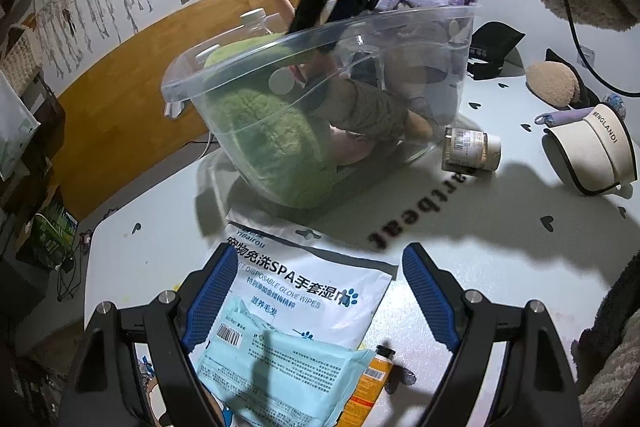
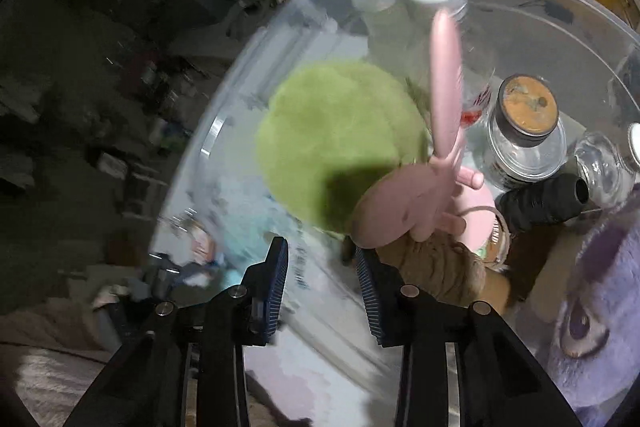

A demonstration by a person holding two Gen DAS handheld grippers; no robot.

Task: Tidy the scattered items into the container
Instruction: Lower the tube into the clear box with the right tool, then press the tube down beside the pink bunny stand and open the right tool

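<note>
Mid-frame, the tub (image 1: 256, 75) already holds plush toys and jars; wipes (image 1: 304, 291), bottle (image 1: 472, 149) and visor (image 1: 592, 151) remain outside. Left gripper (image 1: 320, 295) gapes empty; right gripper (image 2: 322, 283) hangs narrowed, empty, above the tub.

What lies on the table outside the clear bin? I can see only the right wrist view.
Observer: A small labelled bottle lies on its side, close beside the clear bin.
Operator: And where is the left gripper?
Observer: The left gripper hovers open over a white wipes pouch that lies flat on the table.
Operator: Is there anything more?
Observer: Yes, a cream sun visor lies further out, beyond the bottle.
</note>
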